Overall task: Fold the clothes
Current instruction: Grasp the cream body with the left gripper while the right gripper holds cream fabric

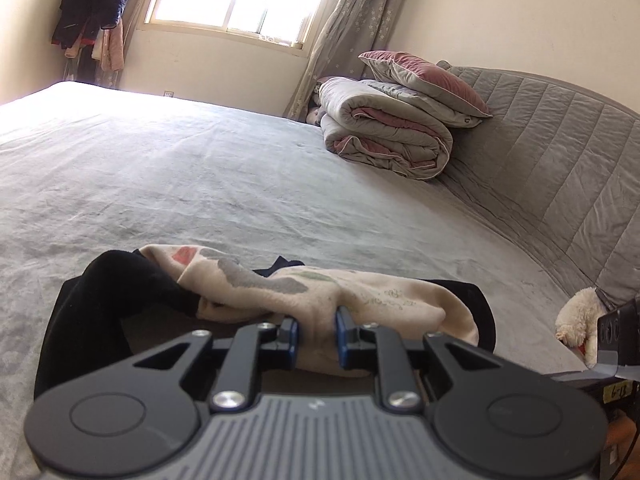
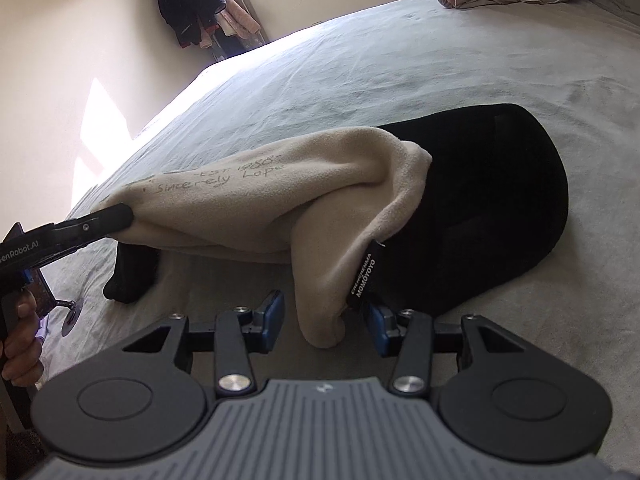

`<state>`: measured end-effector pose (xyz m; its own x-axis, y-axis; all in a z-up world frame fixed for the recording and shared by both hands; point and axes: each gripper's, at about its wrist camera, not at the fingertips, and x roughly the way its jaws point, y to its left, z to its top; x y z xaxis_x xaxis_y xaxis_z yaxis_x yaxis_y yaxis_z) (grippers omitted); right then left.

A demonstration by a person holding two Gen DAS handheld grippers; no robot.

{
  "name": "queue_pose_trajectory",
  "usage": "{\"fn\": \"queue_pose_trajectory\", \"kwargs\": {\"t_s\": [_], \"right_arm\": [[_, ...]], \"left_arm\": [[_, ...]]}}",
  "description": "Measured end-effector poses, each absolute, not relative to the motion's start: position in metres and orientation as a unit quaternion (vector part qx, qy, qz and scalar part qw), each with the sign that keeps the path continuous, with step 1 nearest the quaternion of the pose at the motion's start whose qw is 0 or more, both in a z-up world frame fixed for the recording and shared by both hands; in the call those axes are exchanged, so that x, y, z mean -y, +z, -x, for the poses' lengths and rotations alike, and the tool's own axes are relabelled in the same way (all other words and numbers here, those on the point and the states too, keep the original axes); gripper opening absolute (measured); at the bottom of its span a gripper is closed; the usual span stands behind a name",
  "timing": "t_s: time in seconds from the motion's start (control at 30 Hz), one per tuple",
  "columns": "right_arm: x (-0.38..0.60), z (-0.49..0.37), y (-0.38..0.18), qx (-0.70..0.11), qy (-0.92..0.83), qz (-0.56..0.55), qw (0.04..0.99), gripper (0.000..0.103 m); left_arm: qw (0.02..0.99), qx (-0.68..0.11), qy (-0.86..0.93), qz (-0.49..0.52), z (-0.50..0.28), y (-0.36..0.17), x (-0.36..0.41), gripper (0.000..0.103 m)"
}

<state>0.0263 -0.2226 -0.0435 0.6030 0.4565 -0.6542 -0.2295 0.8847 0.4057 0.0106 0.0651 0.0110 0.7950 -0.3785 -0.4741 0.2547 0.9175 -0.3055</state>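
Note:
A cream sweatshirt (image 1: 360, 292) with grey and red prints lies bunched over a black garment (image 1: 120, 292) on the grey bed (image 1: 240, 168). My left gripper (image 1: 316, 320) is shut on a fold of the cream fabric and holds it raised off the bed. In the right wrist view the left gripper (image 2: 120, 214) pinches the cream sweatshirt (image 2: 248, 200) near its handwritten lettering, stretching it above the black garment (image 2: 500, 200). My right gripper (image 2: 325, 309) stands open. A hanging cream corner with a black label dangles between its jaws, and the pads do not press on it.
A folded quilt with a pink pillow (image 1: 388, 136) sits at the bed's far right against the quilted grey headboard (image 1: 560, 152). A white plush toy (image 1: 580, 320) lies at the right edge. Clothes (image 1: 96, 12) hang in the corner by the window. A person's hand (image 2: 20, 340) holds the left gripper's handle.

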Motion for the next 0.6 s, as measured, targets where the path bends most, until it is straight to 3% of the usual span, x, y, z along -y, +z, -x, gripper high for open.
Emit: {"fn": "queue_pose_trajectory", "kwargs": {"t_s": [0.27,0.3,0.33,0.37,0.6], "right_arm": [[0.213,-0.036,-0.053,-0.388,0.188,-0.135,0.892,0.048],[0.212,-0.037,-0.054,-0.387,0.186,-0.135,0.893,0.04],[0.211,-0.039,-0.055,-0.388,0.189,-0.134,0.892,0.021],[0.211,-0.04,-0.053,-0.39,0.189,-0.134,0.891,0.01],[0.221,-0.03,-0.017,-0.357,0.223,-0.158,0.893,0.008]], "left_arm": [[0.937,-0.269,-0.167,0.15,-0.013,0.011,-0.078,0.018],[0.937,-0.268,-0.167,0.151,-0.013,0.011,-0.079,0.018],[0.937,-0.268,-0.166,0.151,-0.013,0.011,-0.079,0.018],[0.938,-0.267,-0.165,0.15,-0.013,0.011,-0.08,0.018],[0.944,-0.249,-0.158,0.15,-0.01,0.022,-0.095,0.018]]}}
